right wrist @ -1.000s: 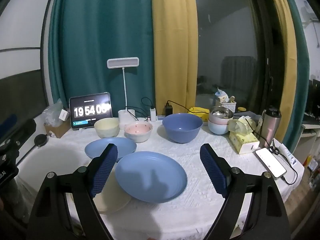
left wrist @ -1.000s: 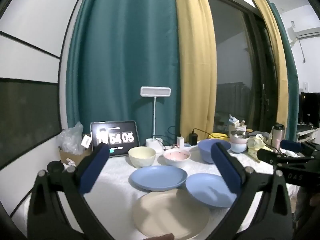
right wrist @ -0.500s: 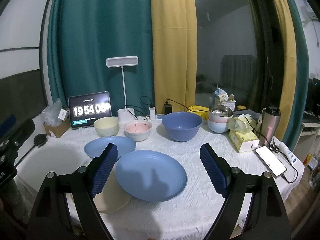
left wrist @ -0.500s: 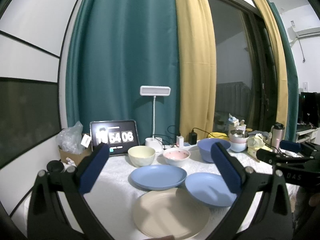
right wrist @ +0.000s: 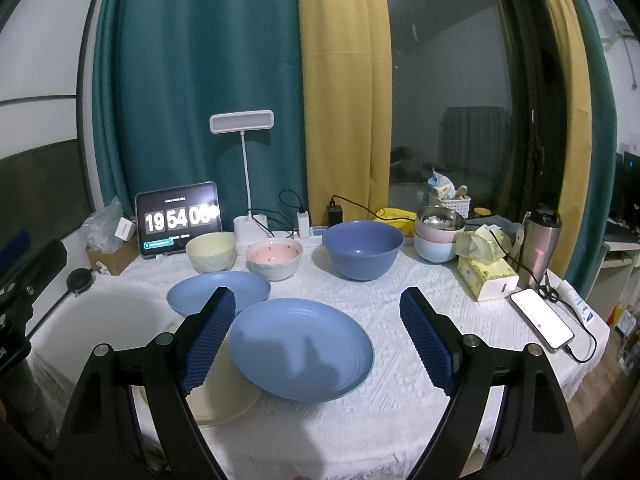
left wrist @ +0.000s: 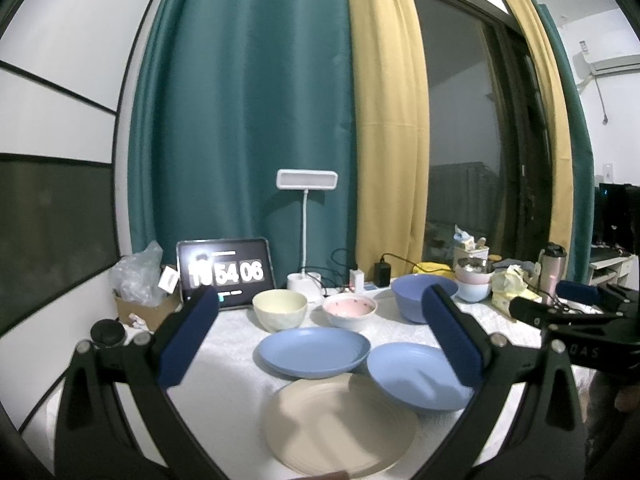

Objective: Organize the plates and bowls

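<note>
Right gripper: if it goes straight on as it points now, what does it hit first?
Likely the near blue plate, which lies between the open right gripper fingers. The plate partly overlaps a cream plate. Depth is unclear; a flatter path could pass over toward the blue bowl.

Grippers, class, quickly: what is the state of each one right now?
Left gripper: open, holding nothing.
Right gripper: open, holding nothing.

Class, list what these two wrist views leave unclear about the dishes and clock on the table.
- Cream plate: right wrist view, mostly hidden by the right tool finger and blue plate.
- Cream plate's near rim: left wrist view, cut off by the bottom edge.
- Tablet clock hour digits: left wrist view, blurred by glare.
- Steel bowl contents: too small.
</note>
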